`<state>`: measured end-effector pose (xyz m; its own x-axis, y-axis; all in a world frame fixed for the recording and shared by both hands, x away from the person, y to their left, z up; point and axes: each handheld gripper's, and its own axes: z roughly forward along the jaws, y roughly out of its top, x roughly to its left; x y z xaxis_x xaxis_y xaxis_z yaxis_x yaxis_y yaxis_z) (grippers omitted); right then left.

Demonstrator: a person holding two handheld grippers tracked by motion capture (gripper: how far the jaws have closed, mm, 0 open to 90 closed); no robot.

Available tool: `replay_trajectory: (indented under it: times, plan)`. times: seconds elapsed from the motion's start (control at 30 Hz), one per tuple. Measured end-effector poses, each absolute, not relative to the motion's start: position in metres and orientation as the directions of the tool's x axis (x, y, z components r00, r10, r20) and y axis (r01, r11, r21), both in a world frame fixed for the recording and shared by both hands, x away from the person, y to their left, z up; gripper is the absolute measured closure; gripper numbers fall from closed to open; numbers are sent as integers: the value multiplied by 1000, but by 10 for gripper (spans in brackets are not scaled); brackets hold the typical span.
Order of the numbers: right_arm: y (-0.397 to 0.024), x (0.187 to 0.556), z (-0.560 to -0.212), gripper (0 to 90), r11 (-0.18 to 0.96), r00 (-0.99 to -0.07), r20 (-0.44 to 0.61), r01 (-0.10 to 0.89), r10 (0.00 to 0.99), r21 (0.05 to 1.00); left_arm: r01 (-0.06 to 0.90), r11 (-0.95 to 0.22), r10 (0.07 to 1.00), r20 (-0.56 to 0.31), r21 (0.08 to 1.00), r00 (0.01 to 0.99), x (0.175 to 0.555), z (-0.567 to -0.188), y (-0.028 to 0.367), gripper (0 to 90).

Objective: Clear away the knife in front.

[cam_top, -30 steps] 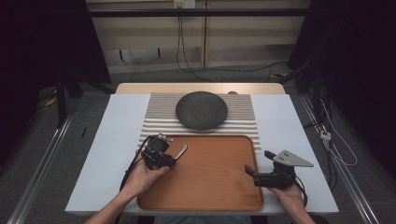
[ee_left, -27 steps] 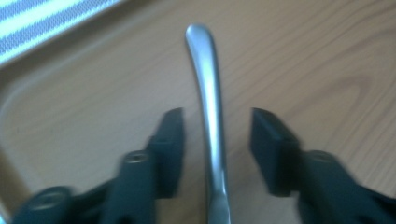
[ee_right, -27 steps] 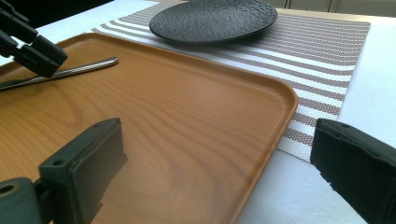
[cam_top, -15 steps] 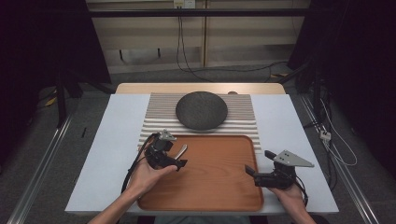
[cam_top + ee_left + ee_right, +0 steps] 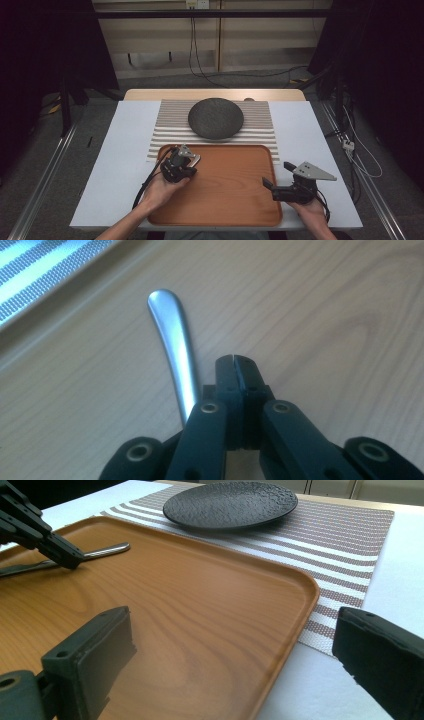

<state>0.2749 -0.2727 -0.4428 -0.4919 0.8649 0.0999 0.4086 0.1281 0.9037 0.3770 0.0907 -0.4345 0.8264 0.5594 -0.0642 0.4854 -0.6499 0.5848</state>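
A wooden tray (image 5: pixel 225 192) lies at the table's near edge. On its far left corner rests a metal utensil, its handle (image 5: pixel 175 340) flat on the wood. My left gripper (image 5: pixel 186 161) is over that corner with its jaws shut against each other (image 5: pixel 235 365); the handle lies just to their left, outside them. From the right gripper view, the left gripper's tip (image 5: pixel 70 560) sits down at the utensil (image 5: pixel 105 550). My right gripper (image 5: pixel 277 175) hovers at the tray's right edge, open and holding nothing (image 5: pixel 232 625).
A dark round plate (image 5: pixel 215 118) sits on a striped placemat (image 5: pixel 260 130) just beyond the tray. The white tabletop (image 5: pixel 115 150) stretches out on both sides. Cables trail from each gripper toward the person.
My left gripper has shifted slightly right over the utensil handle, which showed beside it earlier. The right gripper has stayed put.
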Motion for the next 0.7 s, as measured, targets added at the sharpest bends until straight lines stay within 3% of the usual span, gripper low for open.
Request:
replay_trajectory:
  times: [0.7]
  plan:
    - [-274,274,-443,28,118,-485,107,411,868,904,512,-663,610,-2,546,792,376,-431,103,900]
